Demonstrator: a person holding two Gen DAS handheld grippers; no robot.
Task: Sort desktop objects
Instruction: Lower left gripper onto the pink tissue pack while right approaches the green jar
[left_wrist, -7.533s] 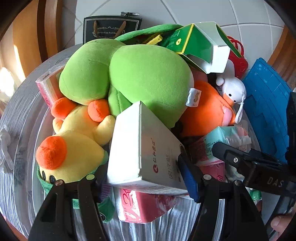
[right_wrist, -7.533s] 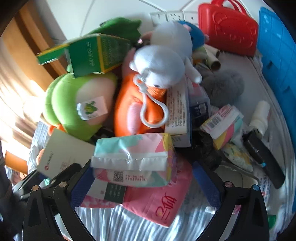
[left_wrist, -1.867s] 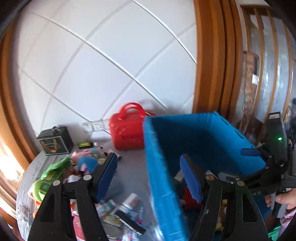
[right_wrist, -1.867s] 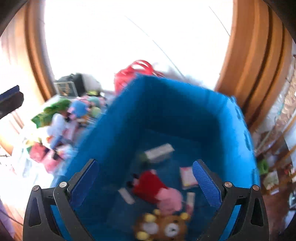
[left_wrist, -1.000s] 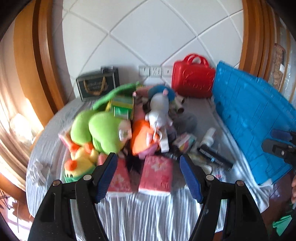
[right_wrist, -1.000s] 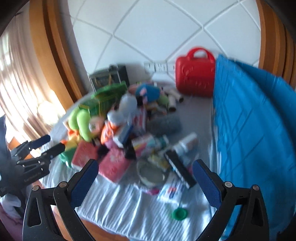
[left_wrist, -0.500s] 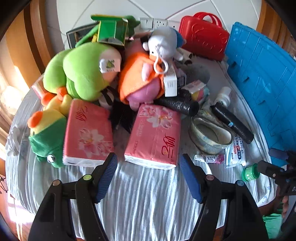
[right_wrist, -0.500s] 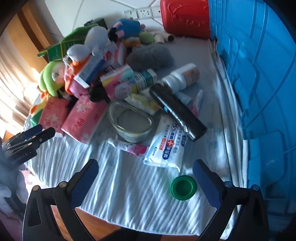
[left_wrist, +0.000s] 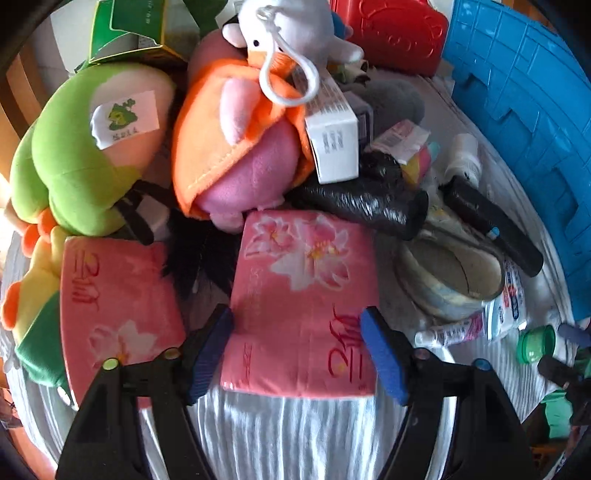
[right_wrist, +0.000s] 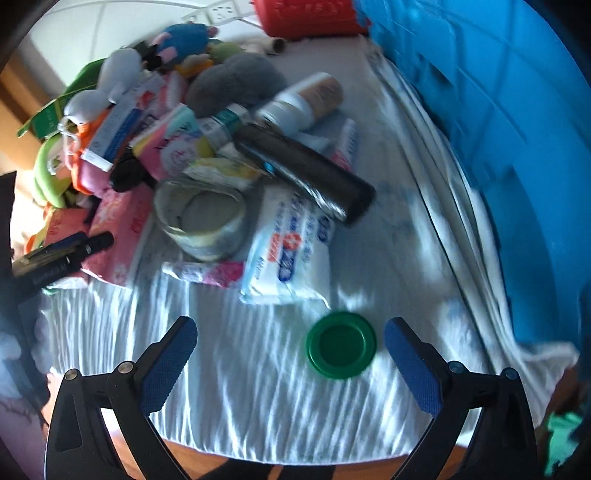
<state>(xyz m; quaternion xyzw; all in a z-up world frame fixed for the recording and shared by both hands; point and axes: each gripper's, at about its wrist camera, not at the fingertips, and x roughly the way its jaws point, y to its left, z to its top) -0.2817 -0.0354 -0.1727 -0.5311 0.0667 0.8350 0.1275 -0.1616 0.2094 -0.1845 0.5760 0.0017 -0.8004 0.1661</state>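
My left gripper (left_wrist: 297, 349) is open with its blue pads on either side of the near end of a pink tissue pack (left_wrist: 303, 291), not squeezing it. A second pink tissue pack (left_wrist: 110, 306) lies to its left. My right gripper (right_wrist: 290, 360) is open just above the white cloth, with a green round lid (right_wrist: 340, 345) between its fingers, closer to the right one. The blue bin (right_wrist: 498, 129) stands at the right; it also shows in the left wrist view (left_wrist: 524, 96). The left gripper also shows at the left edge of the right wrist view (right_wrist: 62, 254).
A pile holds a green plush (left_wrist: 85, 147), an orange-pink plush (left_wrist: 236, 147), a white box (left_wrist: 332, 140), a black roll (left_wrist: 362, 199), a tape roll (right_wrist: 201, 218), a wipes pack (right_wrist: 291, 251), a black tube (right_wrist: 306, 173), a bottle (right_wrist: 306, 99) and a red case (left_wrist: 395, 29).
Both grippers have dropped closer to the table. The left one now straddles the pink tissue pack; the right one now has the green lid between its fingers.
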